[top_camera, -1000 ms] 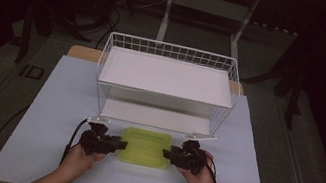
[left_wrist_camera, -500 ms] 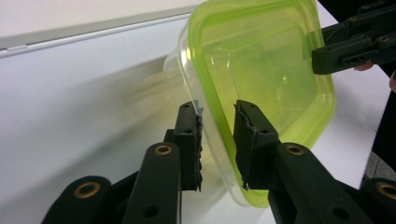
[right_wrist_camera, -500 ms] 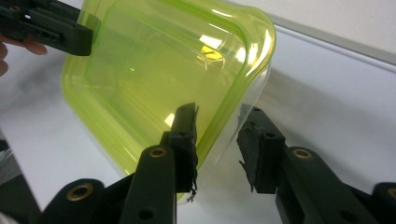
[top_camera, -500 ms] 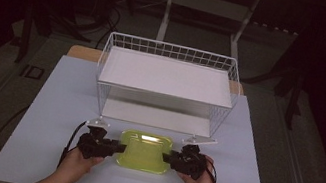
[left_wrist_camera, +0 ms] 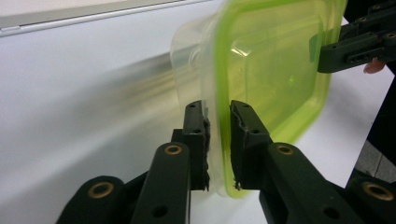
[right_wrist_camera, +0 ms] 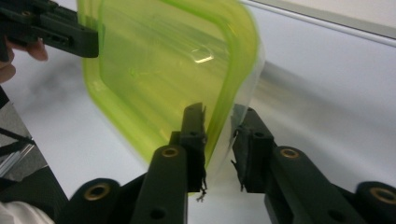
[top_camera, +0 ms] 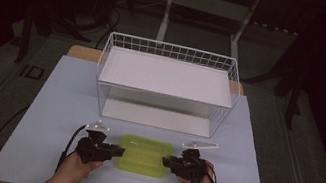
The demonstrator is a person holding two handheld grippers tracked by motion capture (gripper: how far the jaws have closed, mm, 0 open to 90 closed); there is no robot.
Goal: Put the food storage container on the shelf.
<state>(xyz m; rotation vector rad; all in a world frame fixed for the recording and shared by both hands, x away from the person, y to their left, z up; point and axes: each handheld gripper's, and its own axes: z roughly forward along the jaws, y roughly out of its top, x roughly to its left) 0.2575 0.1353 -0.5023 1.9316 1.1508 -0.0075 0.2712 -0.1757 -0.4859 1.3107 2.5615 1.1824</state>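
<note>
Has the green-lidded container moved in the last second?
Yes. The container, held between both grippers, has come toward the person, leaving a wider gap to the wire rack.

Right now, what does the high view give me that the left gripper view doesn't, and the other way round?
High view alone: the white wire shelf rack behind the container, and both hands on the pale table. Left gripper view alone: the left gripper with its jaws straddling the rim, clear tub on one side, green lid on the other. Shared: the green-lidded container and the right gripper at its far end.
</note>
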